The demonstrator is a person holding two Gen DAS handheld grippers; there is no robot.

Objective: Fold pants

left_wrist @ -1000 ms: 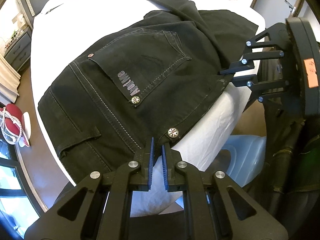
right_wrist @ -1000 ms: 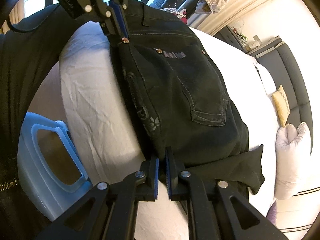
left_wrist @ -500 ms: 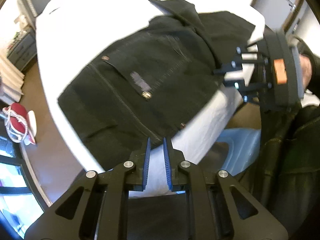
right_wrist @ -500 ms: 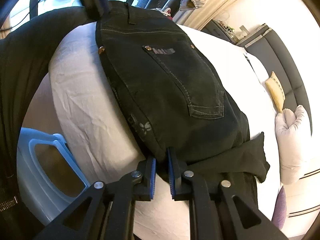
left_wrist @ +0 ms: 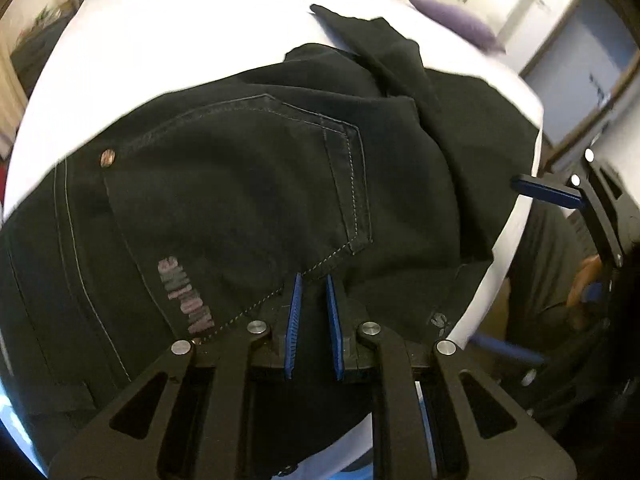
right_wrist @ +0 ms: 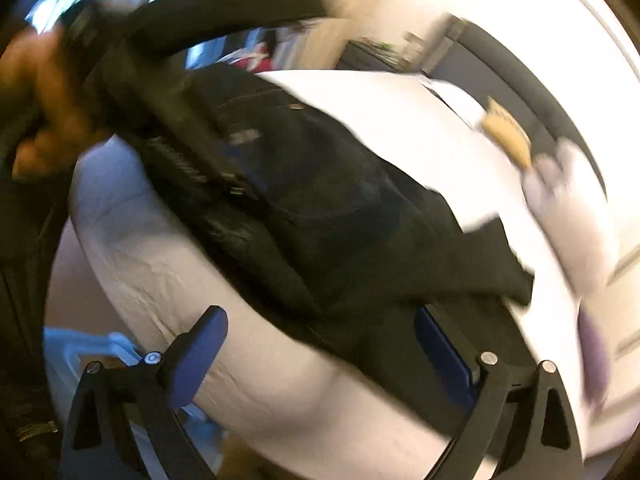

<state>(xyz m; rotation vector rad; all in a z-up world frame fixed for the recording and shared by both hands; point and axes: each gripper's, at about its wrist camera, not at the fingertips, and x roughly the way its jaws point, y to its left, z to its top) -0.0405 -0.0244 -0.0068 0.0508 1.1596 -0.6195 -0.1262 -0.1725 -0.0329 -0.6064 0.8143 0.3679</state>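
Black jeans (left_wrist: 240,200) lie folded on the white bed (left_wrist: 180,40), back pocket and grey lettering facing up. My left gripper (left_wrist: 313,278) hovers just over the pocket's lower corner, jaws nearly together with no cloth between them. In the right wrist view it is a blurred dark shape (right_wrist: 224,168) above the jeans (right_wrist: 340,208). My right gripper (right_wrist: 318,314) is opening wide at the bed's edge. The jeans' folded edge lies between its blue pads (right_wrist: 200,344), which do not press on it. From the left wrist view it (left_wrist: 494,260) stands at the right, spread apart.
The bed's rounded edge (right_wrist: 160,248) drops off toward a light blue bin (right_wrist: 100,344) on the floor. A white pillow (right_wrist: 576,208), a tan cushion (right_wrist: 506,136) and a purple pillow (left_wrist: 460,24) lie at the far side. A person's hand (right_wrist: 48,100) holds the left gripper.
My right gripper has let go of the jeans' edge and spread wide. The left gripper has let go of the waistband and moved in over the back pocket.
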